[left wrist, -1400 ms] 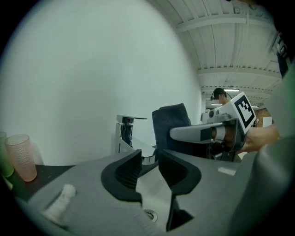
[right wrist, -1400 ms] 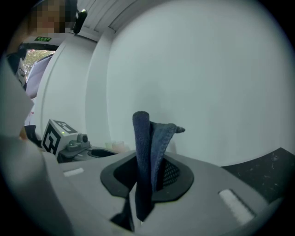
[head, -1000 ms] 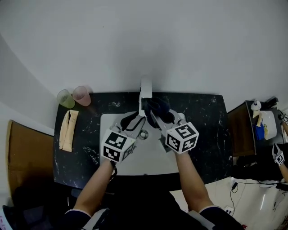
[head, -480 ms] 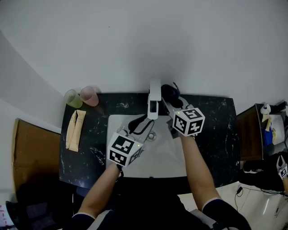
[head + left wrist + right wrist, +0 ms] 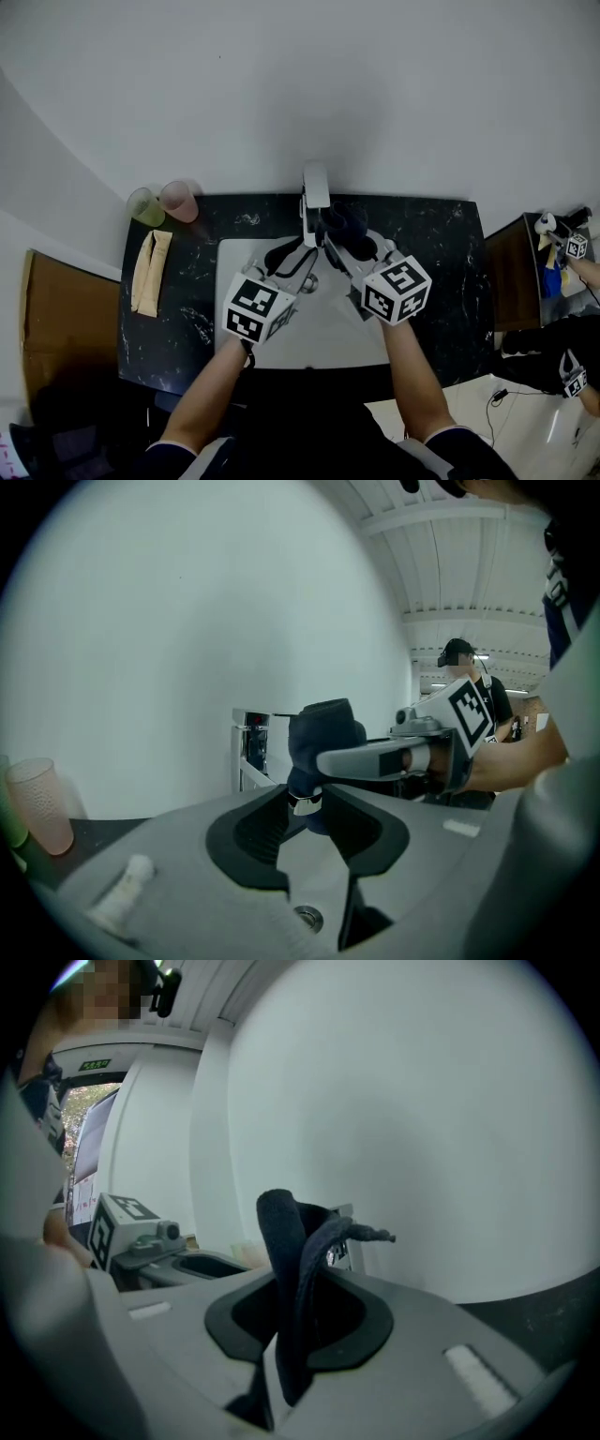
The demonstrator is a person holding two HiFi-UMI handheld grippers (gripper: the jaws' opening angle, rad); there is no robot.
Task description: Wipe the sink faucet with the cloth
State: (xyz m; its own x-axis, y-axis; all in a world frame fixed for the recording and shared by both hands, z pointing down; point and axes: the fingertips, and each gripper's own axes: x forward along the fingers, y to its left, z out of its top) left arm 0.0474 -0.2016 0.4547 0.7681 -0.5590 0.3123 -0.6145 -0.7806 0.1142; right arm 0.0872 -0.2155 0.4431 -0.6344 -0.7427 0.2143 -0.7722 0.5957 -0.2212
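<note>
The chrome faucet (image 5: 315, 192) stands at the back of the white basin (image 5: 323, 333), its spout reaching forward. A dark blue cloth (image 5: 341, 225) lies against the spout's right side, and my right gripper (image 5: 345, 240) is shut on it. In the right gripper view the cloth (image 5: 286, 1241) stands up between the jaws of my right gripper (image 5: 300, 1288), hiding most of the faucet (image 5: 341, 1252). My left gripper (image 5: 292, 255) sits just left of the spout, jaws apart. In the left gripper view the spout's chrome tip (image 5: 305, 802) shows in the gap, with the cloth (image 5: 323, 738) above it.
A green cup (image 5: 144, 206) and a pink cup (image 5: 177, 200) stand at the black counter's (image 5: 441, 253) back left. Tan packets (image 5: 148, 272) lie in front of them. The drain (image 5: 307, 281) is mid-basin. The white wall rises right behind the faucet. Other people work far right.
My right gripper carried the cloth back along the spout to the faucet's base, then forward again to the spout's right side. The left gripper stayed by the spout.
</note>
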